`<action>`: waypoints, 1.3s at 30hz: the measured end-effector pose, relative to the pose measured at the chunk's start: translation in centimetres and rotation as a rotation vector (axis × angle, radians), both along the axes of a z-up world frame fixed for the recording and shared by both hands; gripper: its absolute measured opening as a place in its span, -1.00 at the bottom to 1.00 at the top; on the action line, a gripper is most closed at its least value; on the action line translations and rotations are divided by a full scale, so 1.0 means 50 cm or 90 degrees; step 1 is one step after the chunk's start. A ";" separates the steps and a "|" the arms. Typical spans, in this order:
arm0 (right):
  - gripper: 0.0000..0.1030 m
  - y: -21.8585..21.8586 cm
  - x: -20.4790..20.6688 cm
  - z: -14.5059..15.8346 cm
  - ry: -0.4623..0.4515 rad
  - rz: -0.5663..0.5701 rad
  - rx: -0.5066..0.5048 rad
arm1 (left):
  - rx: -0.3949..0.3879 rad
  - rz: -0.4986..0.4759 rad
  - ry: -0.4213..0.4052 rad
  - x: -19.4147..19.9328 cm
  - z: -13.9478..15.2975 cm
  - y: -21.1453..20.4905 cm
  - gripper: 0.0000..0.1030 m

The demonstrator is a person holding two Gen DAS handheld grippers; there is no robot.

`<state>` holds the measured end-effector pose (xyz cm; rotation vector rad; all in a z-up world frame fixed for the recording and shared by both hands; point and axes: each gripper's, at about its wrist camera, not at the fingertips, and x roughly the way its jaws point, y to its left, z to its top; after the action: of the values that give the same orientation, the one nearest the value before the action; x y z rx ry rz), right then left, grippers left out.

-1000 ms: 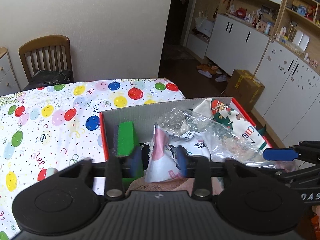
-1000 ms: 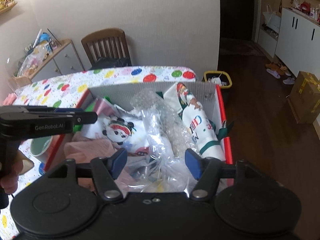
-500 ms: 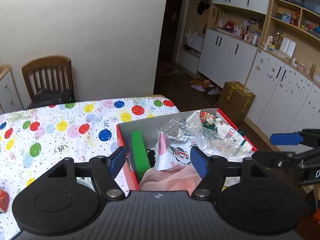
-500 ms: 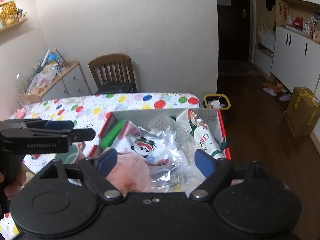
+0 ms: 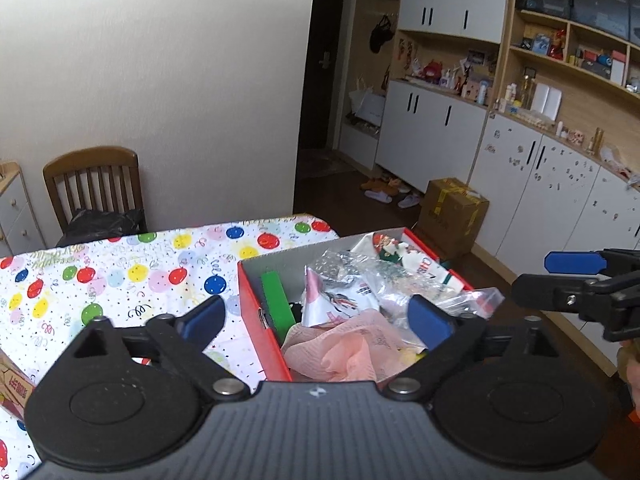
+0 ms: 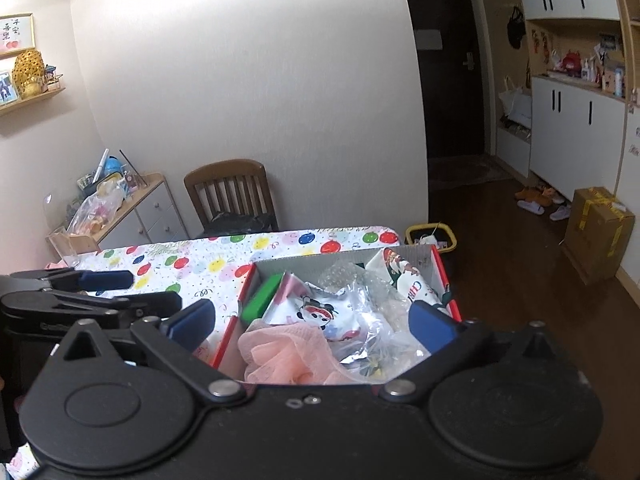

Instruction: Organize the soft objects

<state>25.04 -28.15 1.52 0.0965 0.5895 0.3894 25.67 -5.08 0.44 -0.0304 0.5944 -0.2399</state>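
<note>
A red cardboard box (image 5: 259,316) (image 6: 443,276) stands on the table's right end, filled with soft things: a pink mesh puff (image 5: 344,348) (image 6: 276,348), a panda-print pouch (image 5: 340,300) (image 6: 316,308), a green sponge (image 5: 276,296) (image 6: 262,294), clear plastic bags (image 5: 420,284) (image 6: 372,312) and a Christmas-print cloth (image 5: 412,260) (image 6: 404,276). My left gripper (image 5: 316,322) is open and empty, raised above the box's near left corner. My right gripper (image 6: 312,322) is open and empty above the box's near edge. Each gripper shows at the side of the other's view.
The table wears a balloon-print cloth (image 5: 120,280) (image 6: 192,264). A wooden chair (image 5: 94,192) (image 6: 232,194) stands behind it by the wall. A carton corner (image 5: 12,384) lies at the left. White cabinets (image 5: 432,132) and a cardboard box (image 5: 452,208) stand across the floor.
My left gripper let go of the panda-print pouch, opened wide and rose back from the box. My right gripper opened wider and also pulled up and back.
</note>
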 end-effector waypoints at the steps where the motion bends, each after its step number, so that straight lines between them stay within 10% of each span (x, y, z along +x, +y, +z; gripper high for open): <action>1: 1.00 0.002 -0.009 0.002 -0.005 -0.001 -0.003 | -0.001 -0.002 -0.007 -0.010 0.004 0.001 0.96; 39: 1.00 0.030 -0.157 0.012 -0.065 -0.077 -0.037 | -0.007 -0.012 -0.051 -0.169 0.042 -0.015 0.97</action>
<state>17.21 -26.64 2.09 0.0563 0.4908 0.2578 17.21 -5.84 2.54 -0.0258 0.5144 -0.2608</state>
